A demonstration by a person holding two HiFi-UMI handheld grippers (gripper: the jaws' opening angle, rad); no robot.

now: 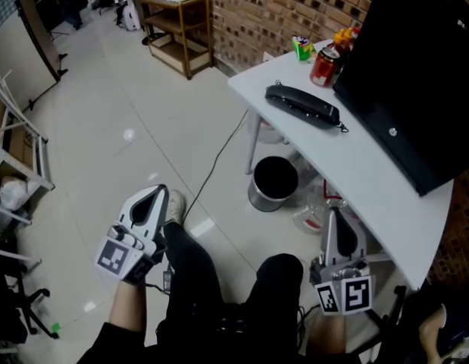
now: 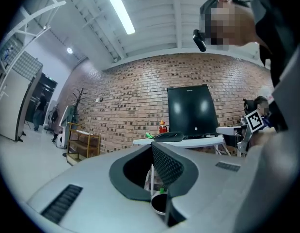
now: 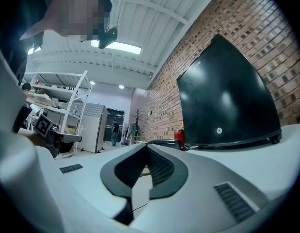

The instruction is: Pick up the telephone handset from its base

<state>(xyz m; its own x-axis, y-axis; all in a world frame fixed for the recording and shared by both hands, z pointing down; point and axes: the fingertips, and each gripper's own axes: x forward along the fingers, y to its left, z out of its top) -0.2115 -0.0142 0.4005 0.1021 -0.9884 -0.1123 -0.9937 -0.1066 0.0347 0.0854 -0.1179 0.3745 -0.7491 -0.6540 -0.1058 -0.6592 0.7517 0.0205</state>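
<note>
The black telephone handset (image 1: pixel 302 105) lies on its base on the white table (image 1: pixel 355 165), in front of the monitor. It also shows far off in the left gripper view, as a dark handset (image 2: pixel 169 136) on the table's edge. Both grippers hang low beside the person's legs, well short of the table and the handset. My left gripper (image 1: pixel 160 191) is shut and empty, its jaws meeting at the tip (image 2: pixel 152 144). My right gripper (image 1: pixel 334 212) is just below the table's near edge, its jaws also together with nothing in them (image 3: pixel 146 144).
A black monitor (image 1: pixel 416 74) fills the table's right side. A red can (image 1: pixel 325 65) and a green packet (image 1: pixel 302 48) stand at the far end. A dark bin (image 1: pixel 273 182) sits under the table, a wooden shelf (image 1: pixel 177 29) by the brick wall, metal racks (image 1: pixel 14 150) at left.
</note>
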